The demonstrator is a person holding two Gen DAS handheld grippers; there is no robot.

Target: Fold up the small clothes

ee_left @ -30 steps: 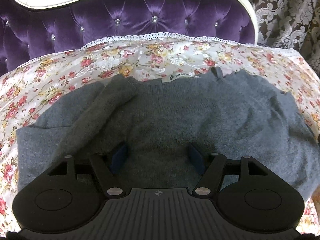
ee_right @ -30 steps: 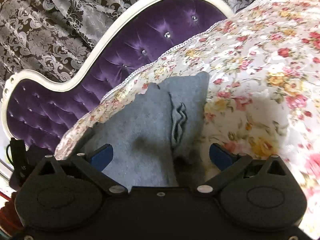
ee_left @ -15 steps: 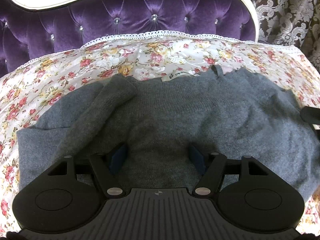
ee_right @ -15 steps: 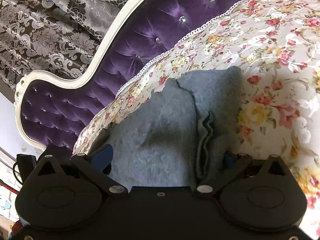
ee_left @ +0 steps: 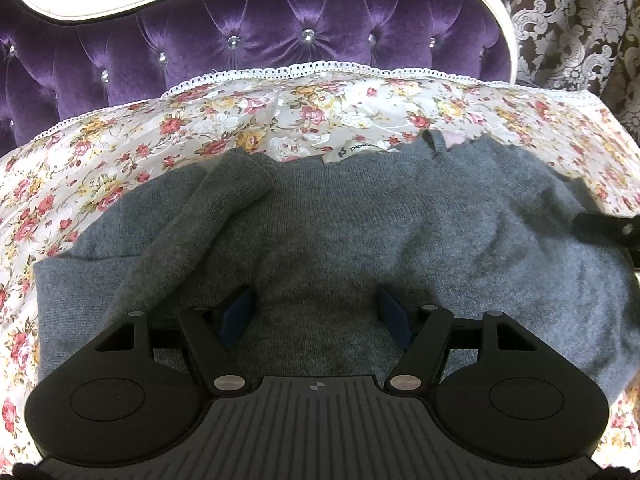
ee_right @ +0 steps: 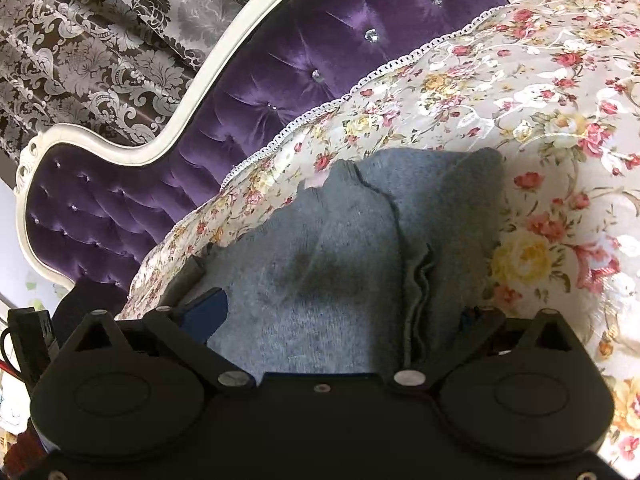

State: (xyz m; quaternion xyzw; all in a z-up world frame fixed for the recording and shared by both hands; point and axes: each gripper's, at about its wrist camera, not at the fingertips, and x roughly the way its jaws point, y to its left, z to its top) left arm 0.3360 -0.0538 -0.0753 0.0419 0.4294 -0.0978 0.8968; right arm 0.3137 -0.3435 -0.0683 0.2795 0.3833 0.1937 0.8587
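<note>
The grey sweater (ee_left: pixel 360 232) lies flat on the floral bedspread (ee_left: pixel 120 152) of the bed, neckline toward the far purple headboard (ee_left: pixel 240 40), long axis running left to right. Its left sleeve (ee_left: pixel 208 216) is already laid diagonally across the body.

The left tongs (ee_left: pixel 316 312) hover over the near centre of the sweater, jaws moderately wide, nothing between the pads; the knit lies below them, not gripped.

The right tongs (ee_right: pixel 340 312) stand at the sweater's right edge, jaws wide. The bunched right side fold (ee_right: pixel 418 280) rises between the jaws, close to the right-hand pad. That pad is mostly hidden by cloth, so whether it touches the knit cannot be told; no grip is apparent.

Judgement: the right hand is nearer the unfolded side. The coming move depends on that bunched edge lying just ahead of the right tongs, to be closed on and carried leftward over the body.
</note>
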